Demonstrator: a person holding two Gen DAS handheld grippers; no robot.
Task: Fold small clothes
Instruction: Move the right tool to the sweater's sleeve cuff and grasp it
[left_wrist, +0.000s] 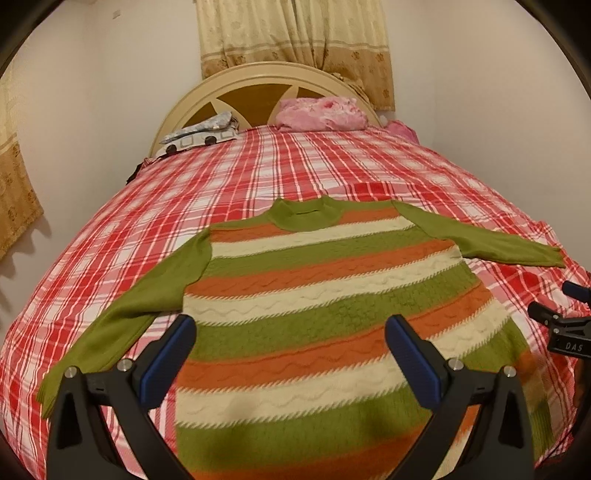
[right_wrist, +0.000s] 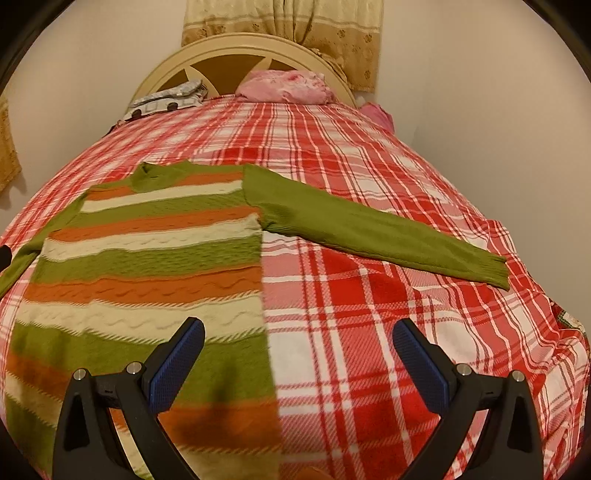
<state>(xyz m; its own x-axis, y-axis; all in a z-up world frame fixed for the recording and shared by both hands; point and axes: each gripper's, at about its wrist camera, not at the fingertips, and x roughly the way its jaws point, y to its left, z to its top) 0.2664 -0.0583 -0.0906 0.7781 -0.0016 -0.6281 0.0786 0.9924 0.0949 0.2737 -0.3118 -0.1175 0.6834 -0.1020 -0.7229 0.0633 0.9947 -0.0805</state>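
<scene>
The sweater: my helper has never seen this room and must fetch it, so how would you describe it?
Find the bed with the red and white checked cover. The sweater lies flat at its near end, collar towards the headboard, both sleeves spread out. Only it has green, orange and cream stripes with plain green sleeves; the pink bundle is up by the headboard.

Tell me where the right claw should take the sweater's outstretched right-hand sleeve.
Probably at the cuff, coming in from the bed's right edge. The sleeve lies flat and straight out from the striped sweater, its end free on the plaid blanket.
</scene>
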